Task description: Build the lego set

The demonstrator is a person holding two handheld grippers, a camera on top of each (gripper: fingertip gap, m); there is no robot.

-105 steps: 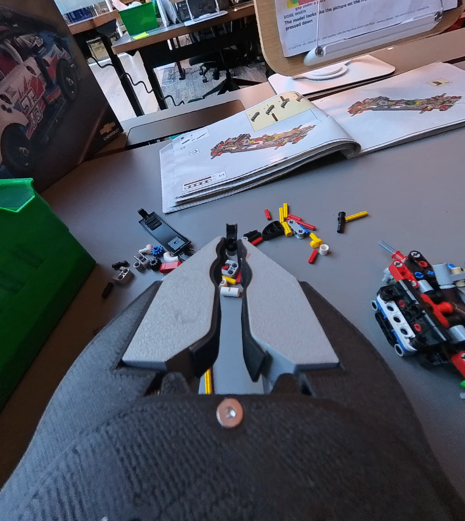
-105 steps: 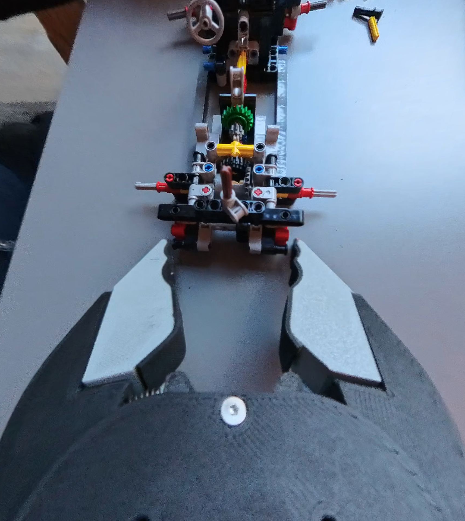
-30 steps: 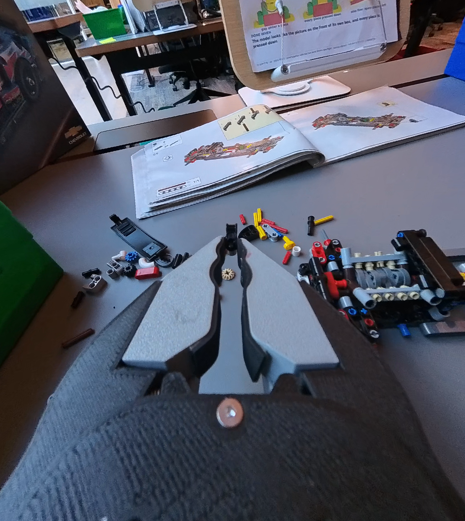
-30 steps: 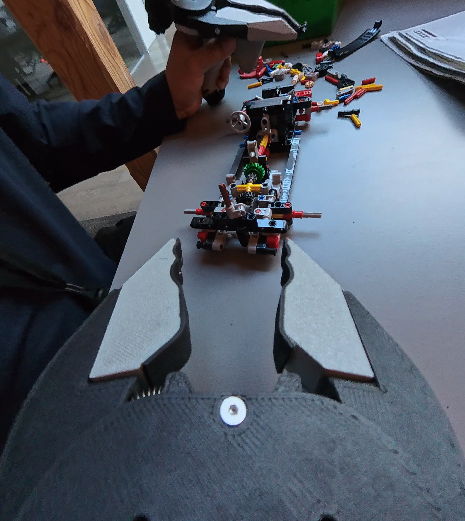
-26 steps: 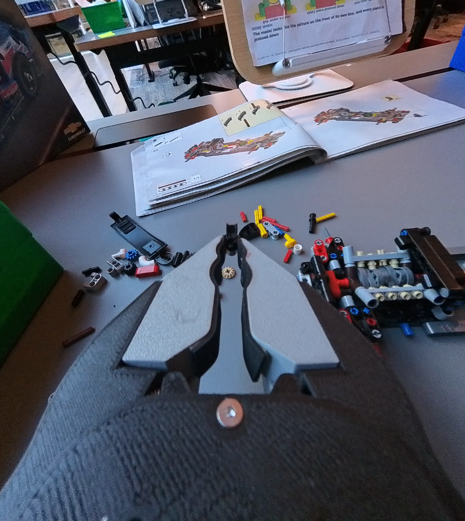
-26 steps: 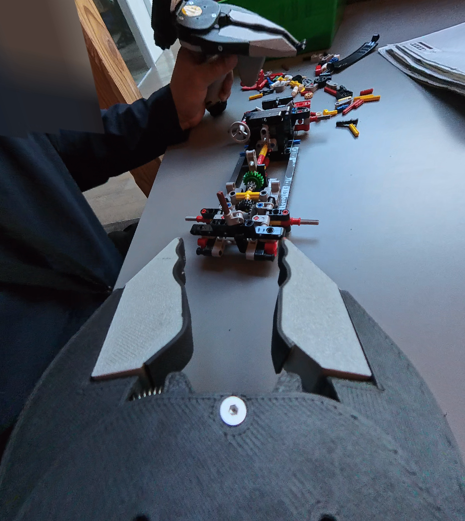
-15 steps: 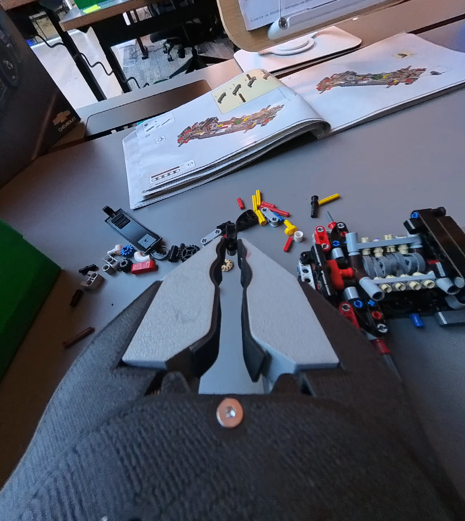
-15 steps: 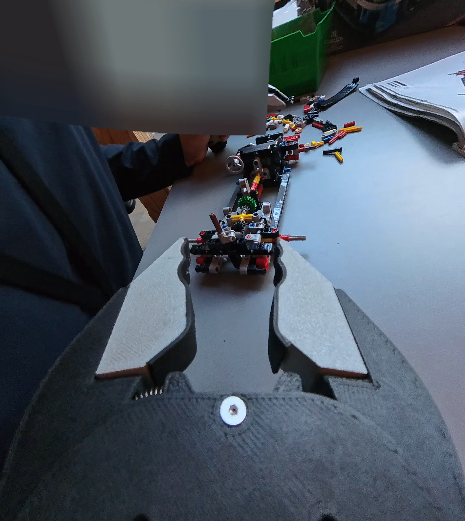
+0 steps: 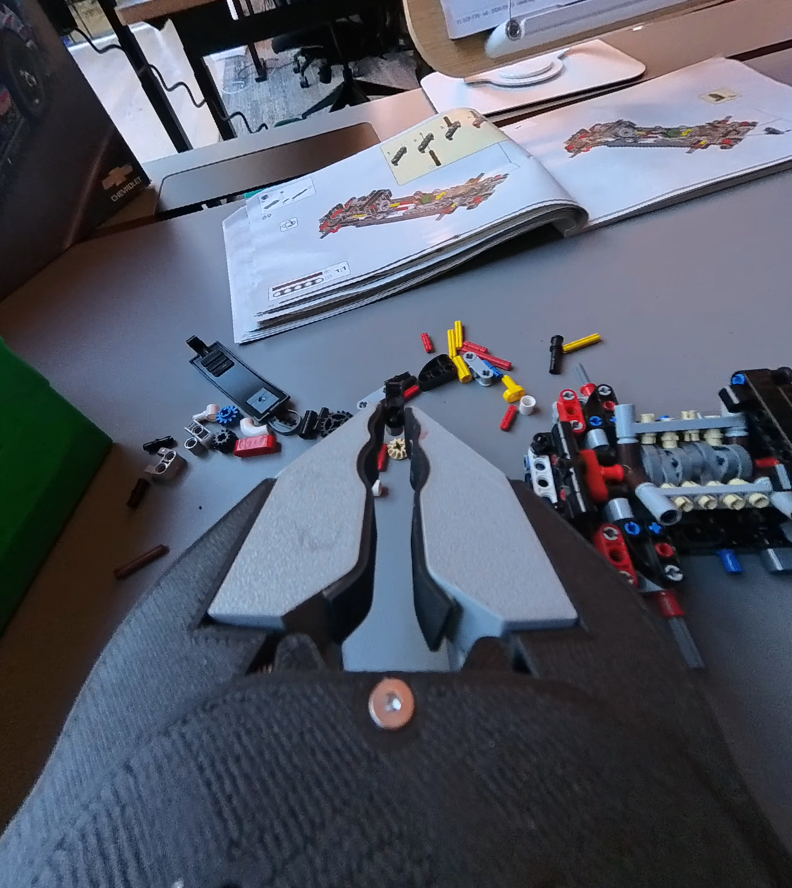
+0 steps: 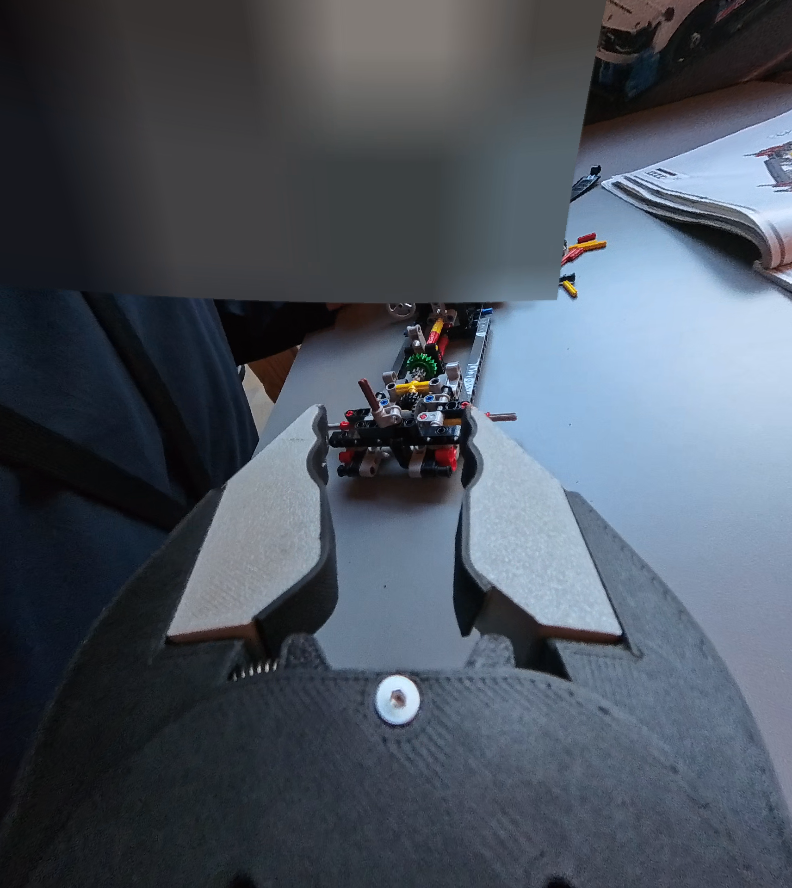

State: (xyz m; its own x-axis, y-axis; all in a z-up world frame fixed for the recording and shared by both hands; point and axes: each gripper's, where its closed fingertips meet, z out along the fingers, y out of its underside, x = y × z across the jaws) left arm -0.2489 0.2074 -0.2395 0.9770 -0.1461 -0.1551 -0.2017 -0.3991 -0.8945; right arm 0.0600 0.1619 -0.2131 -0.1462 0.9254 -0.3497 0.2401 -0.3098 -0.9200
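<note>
My left gripper (image 9: 393,414) is shut on a small black connector piece (image 9: 394,391) that sticks out past the fingertips. It hovers over loose pieces on the grey table (image 9: 673,288), with a tan gear (image 9: 397,448) lying below the fingers. The front of a brick-built car chassis (image 9: 673,461) lies just to its right. My right gripper (image 10: 393,423) is open, its fingers either side of the chassis's rear end (image 10: 384,438). The black cross beam reaches across to both fingertips. Below the beam, a gap shows between the pads and the lower red and black parts.
Loose red, yellow and black pins (image 9: 476,360) and a flat black panel (image 9: 235,379) lie ahead of the left gripper. An open instruction booklet (image 9: 408,216) lies beyond, also in the right wrist view (image 10: 721,192). A green bin (image 9: 9,456) stands left. A person's dark sleeve (image 10: 72,432) is close left. About 30 cm separates my left fingertips from my right.
My right gripper moved forward to the chassis's rear end and its jaws narrowed around it. My left gripper stayed shut on the black piece and tipped down toward the loose pieces.
</note>
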